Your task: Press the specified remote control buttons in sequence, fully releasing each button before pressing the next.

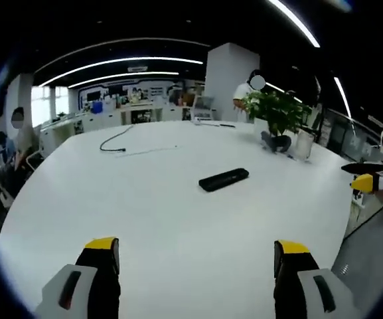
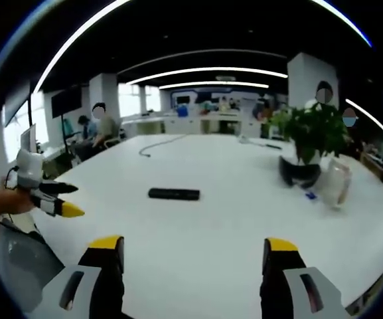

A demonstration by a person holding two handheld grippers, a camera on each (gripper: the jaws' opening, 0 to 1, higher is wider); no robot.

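White table (image 1: 178, 226) (open-plan office)

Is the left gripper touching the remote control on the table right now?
Apart. In the left gripper view, the left gripper has open jaws with bare white table between them and the black remote control lying farther off.

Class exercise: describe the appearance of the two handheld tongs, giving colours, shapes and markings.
Left tongs: two black, blocky jaws with yellow tips on grey bases with dark slots. Right tongs: the same black jaws, yellow tips and grey slotted bases. Seen from the side, the yellow tips look pointed.
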